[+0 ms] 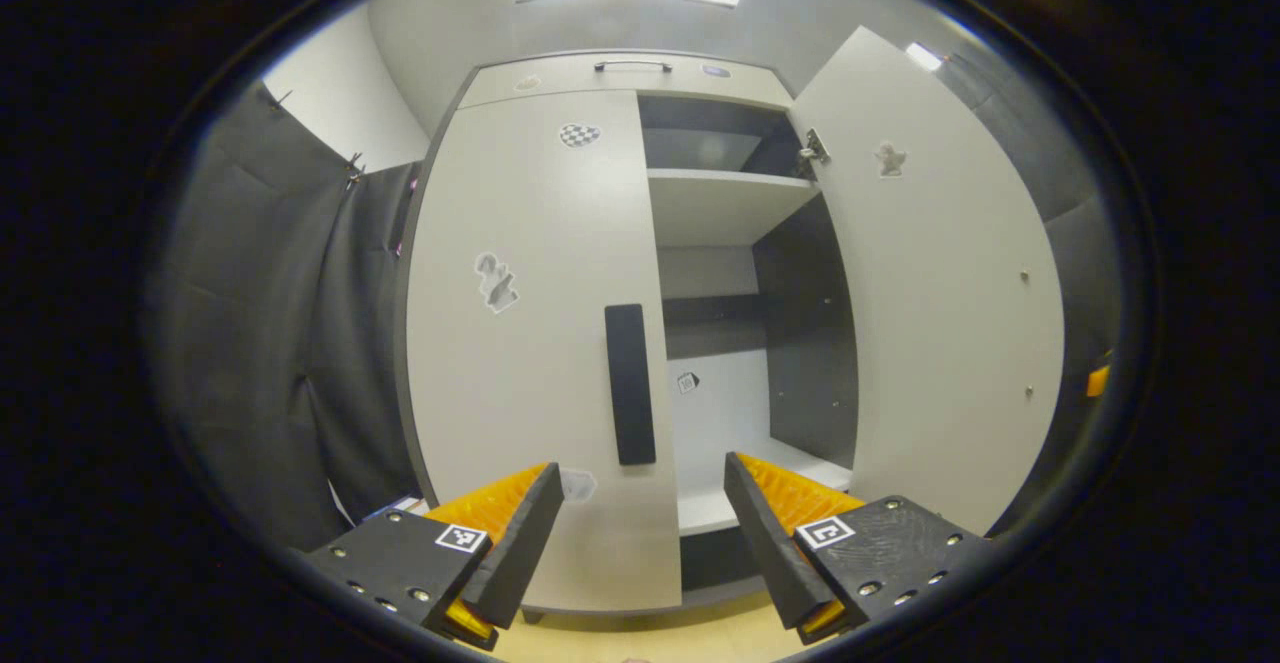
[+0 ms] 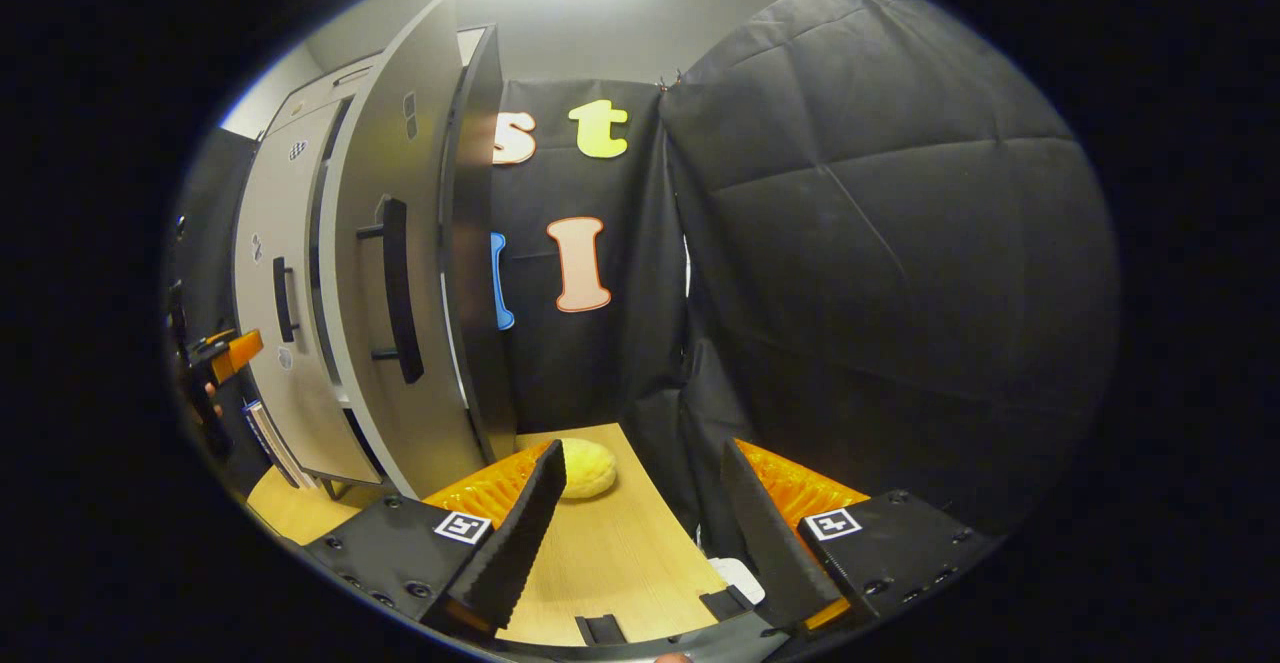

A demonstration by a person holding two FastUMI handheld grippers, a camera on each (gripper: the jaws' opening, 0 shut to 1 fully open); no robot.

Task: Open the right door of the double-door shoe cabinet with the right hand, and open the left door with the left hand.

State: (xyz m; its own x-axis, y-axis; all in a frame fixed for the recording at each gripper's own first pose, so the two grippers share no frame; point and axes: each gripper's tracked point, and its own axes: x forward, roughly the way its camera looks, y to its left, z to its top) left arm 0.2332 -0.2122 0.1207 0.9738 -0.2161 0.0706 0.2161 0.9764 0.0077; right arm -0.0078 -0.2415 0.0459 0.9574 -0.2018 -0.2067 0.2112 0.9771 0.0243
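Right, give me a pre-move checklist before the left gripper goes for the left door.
1. Right door swung open: ok.
2. Left door shut, not yet opened: ok, it is the next job.
3. Left gripper open, nothing between its fingers: ok.
4. Left handle ahead of the left gripper, above its fingertips, nothing in front of it: ok.
5. Right gripper open and off the right door: ok.
6. Free room for the left door's swing: cannot tell.

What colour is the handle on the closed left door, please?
Black; the handle shows best in the left gripper view, against the pale left door.
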